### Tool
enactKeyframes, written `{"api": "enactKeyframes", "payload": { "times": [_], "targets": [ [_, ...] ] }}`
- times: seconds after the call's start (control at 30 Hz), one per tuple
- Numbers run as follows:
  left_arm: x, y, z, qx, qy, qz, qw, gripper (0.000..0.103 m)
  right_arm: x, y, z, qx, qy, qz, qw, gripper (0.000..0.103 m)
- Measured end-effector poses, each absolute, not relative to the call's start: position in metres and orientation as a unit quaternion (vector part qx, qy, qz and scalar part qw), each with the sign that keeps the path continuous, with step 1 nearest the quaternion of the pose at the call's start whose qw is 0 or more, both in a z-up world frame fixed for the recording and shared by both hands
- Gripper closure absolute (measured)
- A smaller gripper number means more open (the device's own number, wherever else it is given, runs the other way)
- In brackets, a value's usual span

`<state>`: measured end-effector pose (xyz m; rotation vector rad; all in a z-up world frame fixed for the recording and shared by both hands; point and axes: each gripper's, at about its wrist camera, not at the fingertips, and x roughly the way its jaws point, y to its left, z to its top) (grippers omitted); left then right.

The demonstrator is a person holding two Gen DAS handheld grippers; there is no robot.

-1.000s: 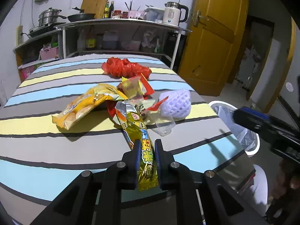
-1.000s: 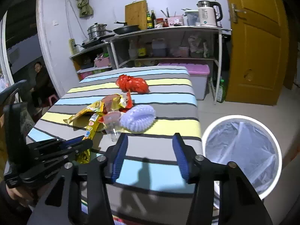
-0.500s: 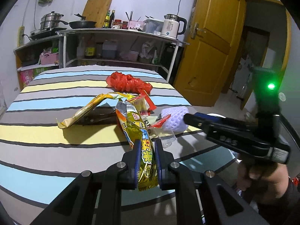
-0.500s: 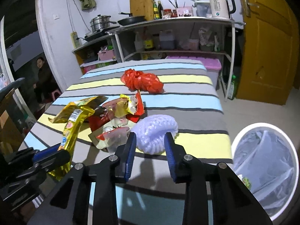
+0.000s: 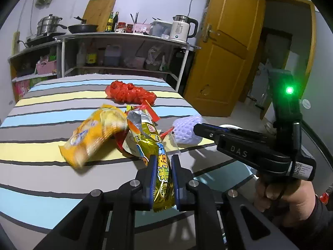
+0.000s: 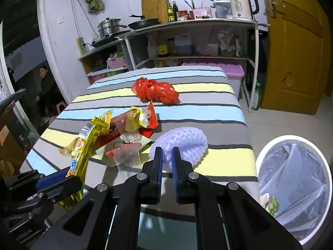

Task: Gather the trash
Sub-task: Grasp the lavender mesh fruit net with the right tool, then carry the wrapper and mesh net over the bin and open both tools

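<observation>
Left gripper [image 5: 163, 177] pinches yellow snack wrapper [image 5: 155, 145] by near end, tail trailing back onto the trash pile on striped table [image 5: 41, 166], likely for carrying off. Right gripper [image 6: 166, 163] pressed together on near edge of purple foam net [image 6: 183, 143]. Both point forward and down. Lined bin [image 6: 291, 179] on floor right of table, near right gripper.

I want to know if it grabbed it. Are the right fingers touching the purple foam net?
Touching. The right wrist view shows the right gripper with its fingers pinching the purple foam net.
</observation>
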<state>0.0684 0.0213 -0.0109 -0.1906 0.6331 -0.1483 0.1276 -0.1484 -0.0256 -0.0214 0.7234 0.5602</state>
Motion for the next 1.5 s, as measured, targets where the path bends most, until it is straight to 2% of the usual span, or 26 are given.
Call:
{"api": "enactKeyframes", "payload": {
  "times": [0.73,1.5],
  "targets": [
    [0.059,-0.024,0.023,-0.065,0.285,-0.1,0.951,0.09,0.068,-0.215,0.023,0.017,0.289,0.238,0.927,0.094],
    [0.095,-0.103,0.035,-0.025,0.275,-0.173,0.945,0.09,0.055,-0.291,0.029,0.045,0.275,0.169,0.946,0.094]
  ]
}}
